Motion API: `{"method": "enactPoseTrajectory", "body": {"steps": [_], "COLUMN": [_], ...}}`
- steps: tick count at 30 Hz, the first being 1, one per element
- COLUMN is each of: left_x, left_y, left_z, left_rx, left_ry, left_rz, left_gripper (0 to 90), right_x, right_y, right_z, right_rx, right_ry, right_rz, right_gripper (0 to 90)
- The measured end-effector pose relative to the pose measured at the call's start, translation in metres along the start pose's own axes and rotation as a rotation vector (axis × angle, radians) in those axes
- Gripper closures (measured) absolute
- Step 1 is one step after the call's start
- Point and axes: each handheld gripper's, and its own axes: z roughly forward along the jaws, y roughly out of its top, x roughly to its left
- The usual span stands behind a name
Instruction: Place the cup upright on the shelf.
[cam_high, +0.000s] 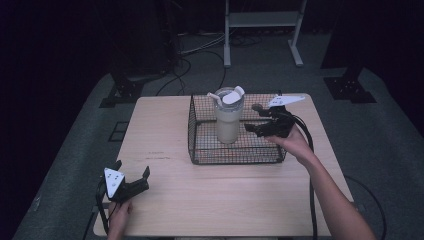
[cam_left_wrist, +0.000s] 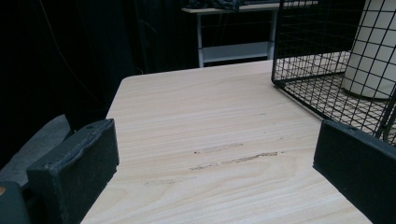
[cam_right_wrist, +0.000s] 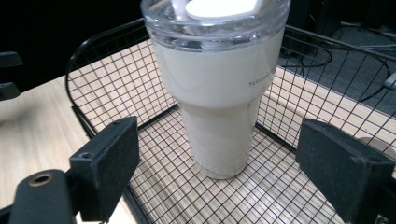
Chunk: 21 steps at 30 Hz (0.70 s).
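A black wire basket (cam_high: 200, 145) sits on the far middle of the light wooden table (cam_high: 225, 195), and a cream tumbler (cam_high: 228, 120) with a clear lid (cam_high: 230, 96) stands upright inside it, on the basket floor toward the far side. The right gripper (cam_high: 257, 120) hovers at the basket's right edge, held by the person's right hand (cam_high: 295, 142), its jaws spread wide and pointing left at the tumbler without touching it; in the right gripper view the tumbler stands between and beyond the two open jaws. The left gripper (cam_high: 132, 172) rests low at the near left corner of the table, well apart from the basket, held by the left hand (cam_high: 120, 217), its jaws also spread with nothing between them.
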Motion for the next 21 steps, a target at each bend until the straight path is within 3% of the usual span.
{"method": "enactPoseTrajectory", "body": {"steps": [11,21], "left_x": [0.0,0.002], "left_y": [0.0,0.0], "left_z": [0.001,0.001], "left_rx": [0.002,0.007], "left_ry": [0.003,0.004], "left_rz": [0.005,-0.006], "left_gripper": [0.0,0.0], "right_x": [0.01,0.012], "right_y": [0.0,-0.009], "right_z": [-0.018,-0.022], "right_rx": [-0.039,-0.026], "right_ry": [0.035,0.041], "right_rz": [-0.03,-0.031], "right_gripper": [12.7,12.8]}}
